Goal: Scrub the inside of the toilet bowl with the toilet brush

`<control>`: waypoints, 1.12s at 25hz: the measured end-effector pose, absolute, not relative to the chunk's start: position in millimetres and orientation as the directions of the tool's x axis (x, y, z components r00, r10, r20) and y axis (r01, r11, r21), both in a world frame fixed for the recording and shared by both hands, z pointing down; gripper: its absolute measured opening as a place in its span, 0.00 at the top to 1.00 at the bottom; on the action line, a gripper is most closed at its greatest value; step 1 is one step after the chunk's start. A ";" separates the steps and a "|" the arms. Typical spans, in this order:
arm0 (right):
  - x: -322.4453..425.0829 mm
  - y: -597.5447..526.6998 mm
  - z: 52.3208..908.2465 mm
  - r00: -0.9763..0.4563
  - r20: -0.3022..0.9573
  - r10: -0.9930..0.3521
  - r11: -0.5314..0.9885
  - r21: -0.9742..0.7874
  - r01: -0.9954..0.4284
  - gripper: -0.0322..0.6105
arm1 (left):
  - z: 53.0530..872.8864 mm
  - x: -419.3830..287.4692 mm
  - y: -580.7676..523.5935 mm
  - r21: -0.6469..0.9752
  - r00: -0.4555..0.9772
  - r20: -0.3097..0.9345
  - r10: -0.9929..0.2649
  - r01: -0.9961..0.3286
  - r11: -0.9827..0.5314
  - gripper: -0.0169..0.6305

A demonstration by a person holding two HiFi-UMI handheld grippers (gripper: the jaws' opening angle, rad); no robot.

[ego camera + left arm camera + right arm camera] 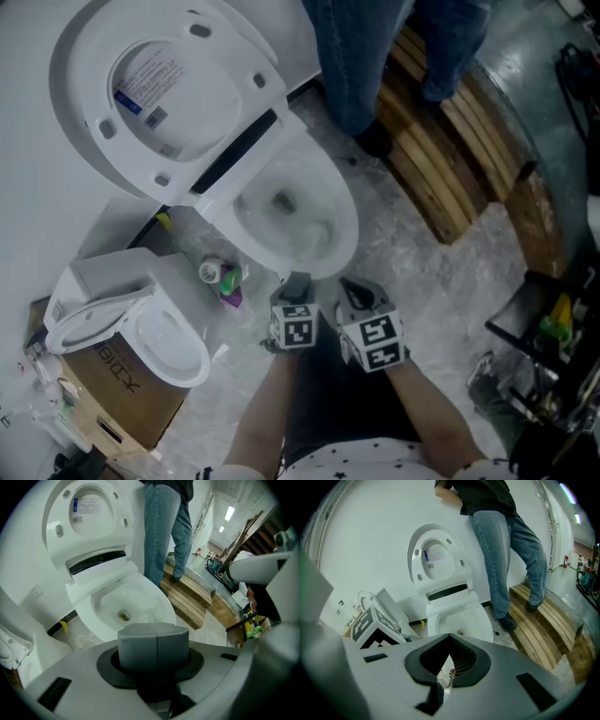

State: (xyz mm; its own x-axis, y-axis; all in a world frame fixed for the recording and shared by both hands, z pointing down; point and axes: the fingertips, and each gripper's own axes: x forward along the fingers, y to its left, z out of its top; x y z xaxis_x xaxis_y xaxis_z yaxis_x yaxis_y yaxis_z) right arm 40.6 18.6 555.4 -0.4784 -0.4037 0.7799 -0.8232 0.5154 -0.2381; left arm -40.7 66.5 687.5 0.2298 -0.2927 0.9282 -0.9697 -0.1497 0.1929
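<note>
Pale, dusty concrete floor (pixel 422 281) runs up to a plain white wall, and the white ceramic toilet bowl (pixel 291 211) stands on it against that wall. Its round white seat and lid (pixel 164 75) are tipped up, so the inside lies open. A little water sits over the drain hole, and the left gripper view shows some dull marks low in the basin.

No toilet brush shows in any view, so I cannot say where it is. Scrubbing looks not yet begun: the brush has first to be found and picked up.

Just short of the bowl's front rim, the left gripper (pixel 296 284) hangs with its two grey jaws pressed together on nothing. The right gripper (pixel 361 292) hangs beside it, jaws apart, with only floor and a shoe seen through the gap.

Left of the bowl, small green and purple plastic bottles (pixel 223 277) lie on the floor. Further left, a second white toilet (pixel 141 323) rests on a brown cardboard box (pixel 112 394).

Beyond the bowl a person in blue jeans (pixel 361 66) stands with one foot on slatted wooden planks (pixel 450 159).
</note>
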 end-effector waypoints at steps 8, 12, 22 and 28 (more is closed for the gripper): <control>46.3 20.1 557.8 -0.465 0.786 -0.407 0.505 -0.230 -0.832 0.94 | 688.5 -33.0 43.6 0.207 0.242 0.918 -0.314 -0.968 -0.141 0.74; 47.3 20.4 560.2 -0.462 0.789 -0.405 0.498 -0.234 -0.835 0.94 | 689.6 -33.7 34.3 0.212 0.244 0.916 -0.319 -0.968 -0.133 0.74; 46.3 18.2 565.5 -0.454 0.794 -0.405 0.490 -0.231 -0.841 0.94 | 694.2 -39.6 8.2 0.229 0.249 0.907 -0.339 -0.968 -0.099 0.74; 43.8 20.4 570.9 -0.452 0.799 -0.397 0.486 -0.234 -0.842 0.94 | 698.9 -48.2 -8.4 0.236 0.248 0.904 -0.348 -0.969 -0.078 0.74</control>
